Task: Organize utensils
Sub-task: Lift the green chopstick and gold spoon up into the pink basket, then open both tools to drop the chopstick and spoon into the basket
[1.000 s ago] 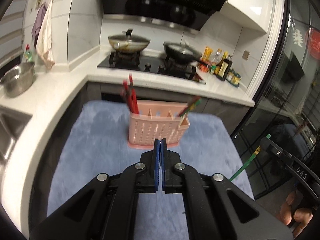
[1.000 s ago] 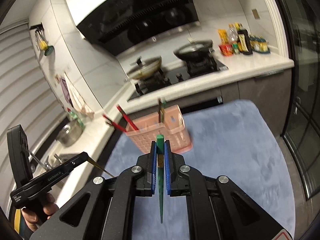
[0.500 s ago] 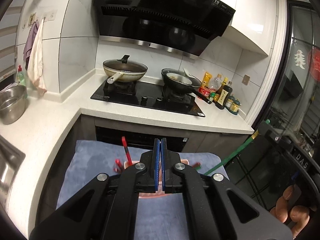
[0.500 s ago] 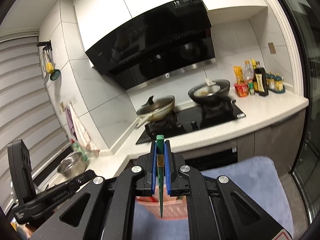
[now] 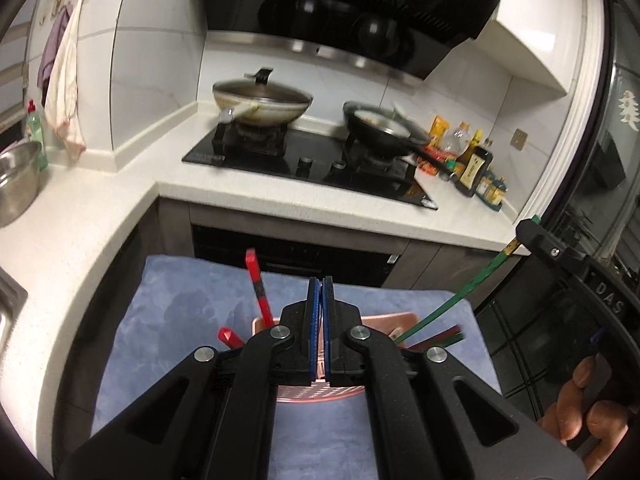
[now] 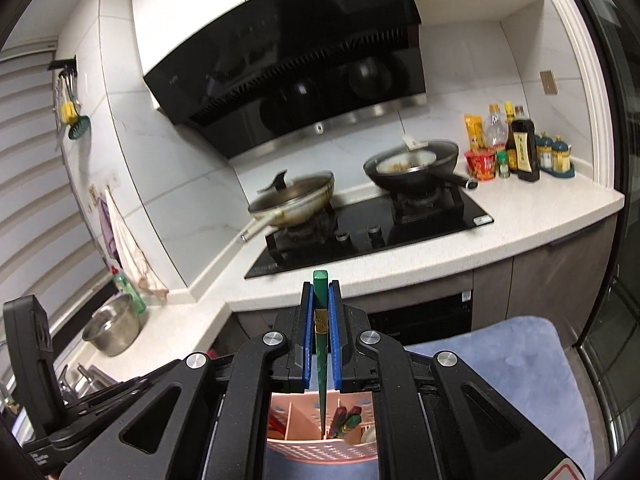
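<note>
A pink slotted utensil basket (image 6: pixel 320 446) stands on a blue cloth-covered table (image 6: pixel 512 364), right under both grippers. My right gripper (image 6: pixel 321 294) is shut on a green chopstick (image 6: pixel 321 344) that points down, its tip inside a right-hand compartment beside other chopsticks (image 6: pixel 346 420). In the left wrist view the same green chopstick (image 5: pixel 452 302) slants down into the basket (image 5: pixel 394 318). Red chopsticks (image 5: pixel 258 292) stand in its left end. My left gripper (image 5: pixel 321 286) is shut and empty above the basket.
A white counter (image 5: pixel 100 208) wraps around the table's far and left sides. It holds a hob with two pans (image 5: pixel 260 104), sauce bottles (image 5: pixel 474 164) and a steel bowl (image 5: pixel 16 184). A glass door (image 5: pixel 600 160) is on the right.
Both grippers have come in over the basket, which now sits directly beneath them. The green chopstick's tip has gone down into the basket's right compartment.
</note>
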A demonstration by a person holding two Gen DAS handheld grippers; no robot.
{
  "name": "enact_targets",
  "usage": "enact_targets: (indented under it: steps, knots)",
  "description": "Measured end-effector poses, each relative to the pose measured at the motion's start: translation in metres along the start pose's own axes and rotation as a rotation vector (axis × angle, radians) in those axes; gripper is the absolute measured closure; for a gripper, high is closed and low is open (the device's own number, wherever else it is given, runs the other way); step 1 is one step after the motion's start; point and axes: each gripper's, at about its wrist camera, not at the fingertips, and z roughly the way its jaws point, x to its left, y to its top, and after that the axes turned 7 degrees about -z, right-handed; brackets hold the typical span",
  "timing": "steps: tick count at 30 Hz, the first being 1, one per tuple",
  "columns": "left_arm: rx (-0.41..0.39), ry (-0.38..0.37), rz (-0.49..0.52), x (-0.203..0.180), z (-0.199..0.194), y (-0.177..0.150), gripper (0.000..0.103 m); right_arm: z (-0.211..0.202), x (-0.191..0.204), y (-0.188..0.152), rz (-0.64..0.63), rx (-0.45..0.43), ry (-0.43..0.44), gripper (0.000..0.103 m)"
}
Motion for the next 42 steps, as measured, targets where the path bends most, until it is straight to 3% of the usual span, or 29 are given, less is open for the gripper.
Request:
enact_targets:
  steps: [6,14,21,26,30,42]
  knots:
    - [0.042,0.013,-0.01,0.009,0.023,-0.012,0.102,0.023,0.001,-0.015,-0.006,0.065,0.018,0.096]
    - [0.025,0.032,-0.004,0.01,0.023,-0.015,0.101,0.038,0.005,-0.028,-0.028,0.117,0.018,0.095]
    - [0.009,0.048,-0.006,0.011,0.014,-0.015,0.09,0.033,0.009,-0.026,-0.033,0.106,0.016,0.092]
    - [-0.022,0.069,0.015,0.009,-0.004,-0.015,0.088,0.016,0.012,-0.022,-0.035,0.092,0.023,0.091]
    - [-0.044,0.087,0.011,0.009,-0.024,-0.019,0.074,-0.001,0.017,-0.025,-0.06,0.089,0.022,0.084]
    - [-0.046,0.16,0.072,0.005,-0.073,-0.063,0.072,-0.063,0.031,-0.082,-0.121,0.16,0.007,0.082]
